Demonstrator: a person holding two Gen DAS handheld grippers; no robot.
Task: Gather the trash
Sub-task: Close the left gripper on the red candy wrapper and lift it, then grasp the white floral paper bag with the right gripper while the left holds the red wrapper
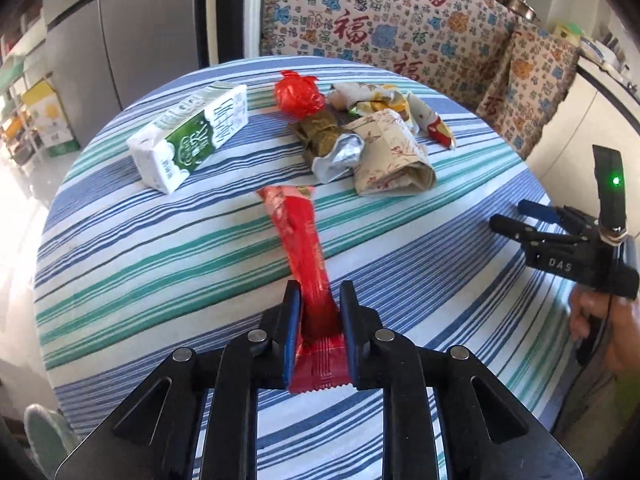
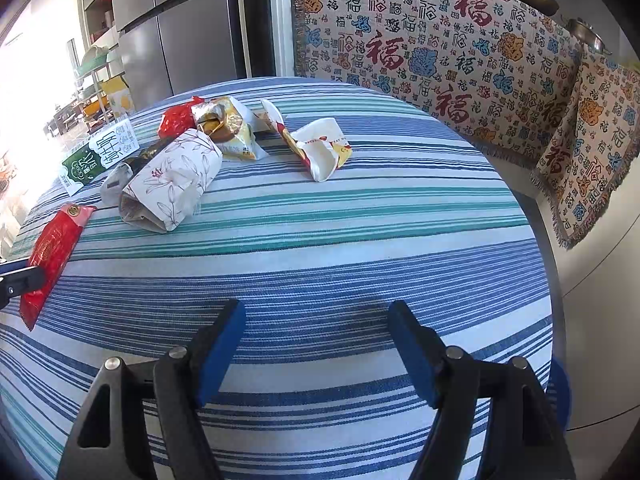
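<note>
My left gripper [image 1: 319,294] is shut on the near end of a long red snack wrapper [image 1: 298,236], whose far end points toward the trash pile. The same red wrapper [image 2: 50,254] shows at the left edge of the right wrist view, pinched by a black finger. My right gripper [image 2: 316,310] hangs open over bare striped cloth with nothing between its blue pads; it also appears as the right gripper [image 1: 516,216] in a hand at the table's right edge. On the cloth lie a green-and-white milk carton [image 1: 192,136], a crumpled red bag [image 1: 298,94], a floral paper wrapper [image 2: 172,180] and a white paper wrapper [image 2: 320,152].
The round table [image 2: 320,248] carries a blue, teal and white striped cloth. A patterned throw covers a bench [image 2: 460,52] behind and to the right. A grey fridge [image 2: 180,32] stands at the back left. More foil and paper wrappers [image 1: 336,148] lie in the pile.
</note>
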